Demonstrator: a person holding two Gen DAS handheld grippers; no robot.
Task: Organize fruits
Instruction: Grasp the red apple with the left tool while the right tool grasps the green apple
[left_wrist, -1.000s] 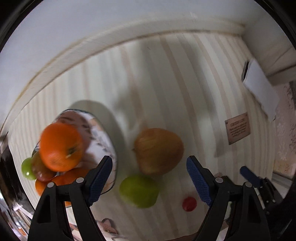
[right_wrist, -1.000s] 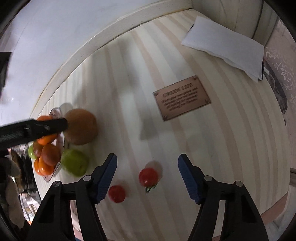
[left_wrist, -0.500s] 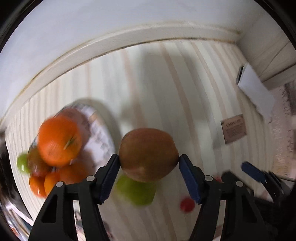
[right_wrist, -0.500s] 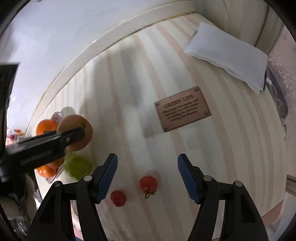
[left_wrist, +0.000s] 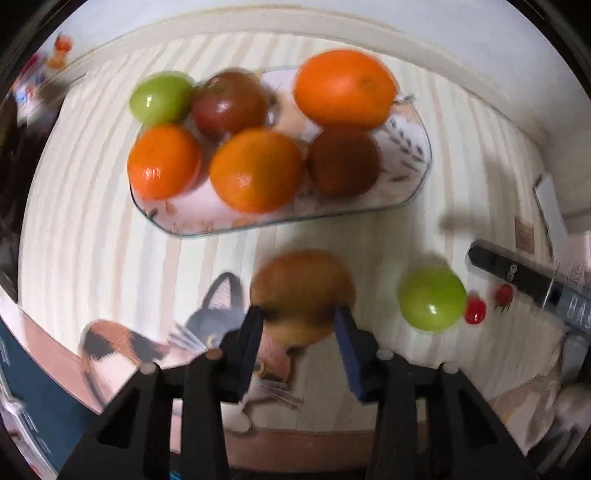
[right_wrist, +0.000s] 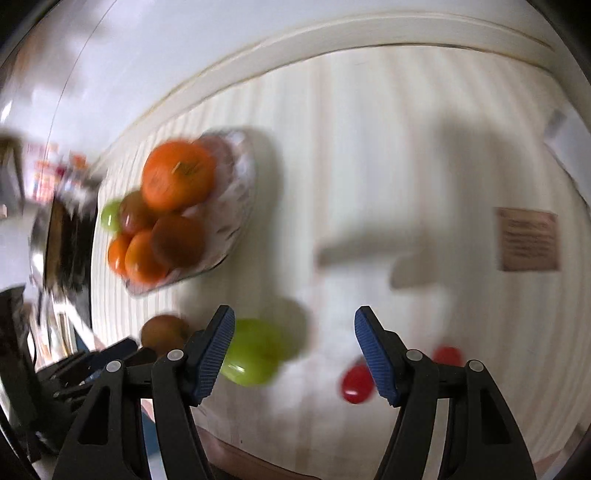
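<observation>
A brown round fruit (left_wrist: 301, 291) sits between the blue pads of my left gripper (left_wrist: 299, 332), whose jaws are closing and press on its lower sides. It is blurred and held over the table's near edge. Beyond it a patterned tray (left_wrist: 410, 155) holds several oranges, a dark red fruit and a green one. A green fruit (left_wrist: 432, 298) and two cherry tomatoes (left_wrist: 474, 311) lie on the striped table to the right. My right gripper (right_wrist: 295, 350) hangs open over the table, with the green fruit (right_wrist: 253, 350) by its left finger and a tomato (right_wrist: 355, 382) by its right.
A cat-print mat (left_wrist: 122, 347) lies at the table's near edge under the left gripper. A brown plaque (right_wrist: 526, 238) rests on the table to the right. The pale wall runs behind the tray (right_wrist: 236, 206). Dark clutter stands off the table's left end.
My left gripper closed on the brown fruit, then swung and rolled with it, so the tray now lies beyond it. The right gripper swept left, from over the tomatoes toward the green fruit.
</observation>
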